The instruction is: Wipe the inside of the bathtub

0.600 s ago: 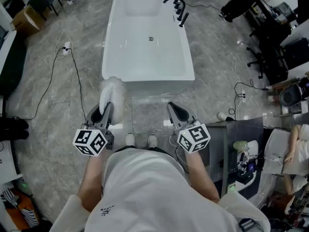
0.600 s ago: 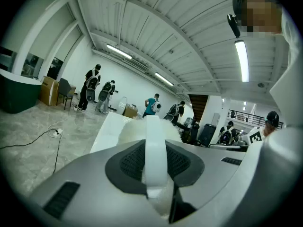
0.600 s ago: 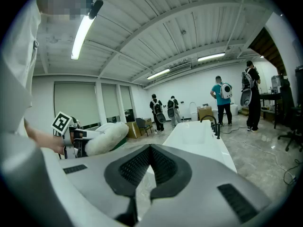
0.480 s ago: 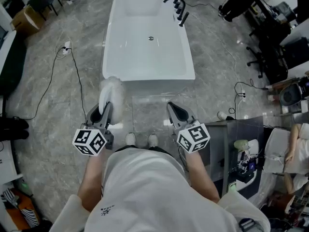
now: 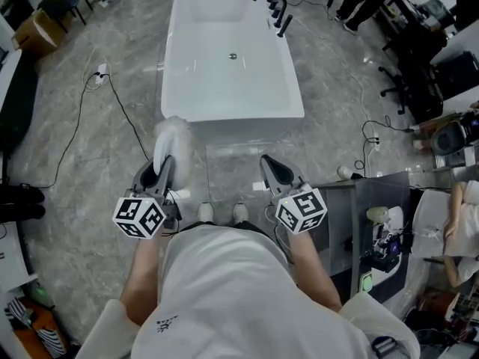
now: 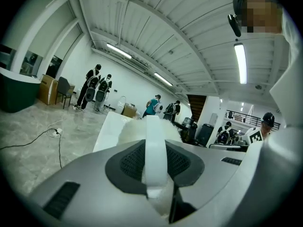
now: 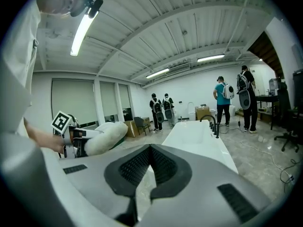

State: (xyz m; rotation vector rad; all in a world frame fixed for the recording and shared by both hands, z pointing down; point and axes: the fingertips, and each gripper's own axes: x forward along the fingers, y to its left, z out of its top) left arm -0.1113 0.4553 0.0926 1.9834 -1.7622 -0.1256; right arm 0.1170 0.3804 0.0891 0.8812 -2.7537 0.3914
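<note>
A white freestanding bathtub (image 5: 233,123) stands on the marble floor ahead of me, with a black faucet (image 5: 274,10) on its right rim. My left gripper (image 5: 165,169) is shut on the white handle (image 6: 155,148) of a fluffy white duster (image 5: 174,136), whose head points toward the tub's near end. My right gripper (image 5: 270,167) is held level beside it, shut with nothing in it. Both hang short of the tub, above the floor. In the right gripper view the tub (image 7: 195,133) lies ahead, with the duster (image 7: 107,135) to the left.
A clear panel (image 5: 247,169) lies on the floor between my shoes (image 5: 218,213) and the tub. A cable and power strip (image 5: 101,74) trail at the left. A desk (image 5: 374,215) and office chairs (image 5: 412,73) crowd the right. Several people stand beyond the tub.
Both grippers keep their places and their grip. The head view has shifted slightly, so the tub sits a little higher in the picture.
</note>
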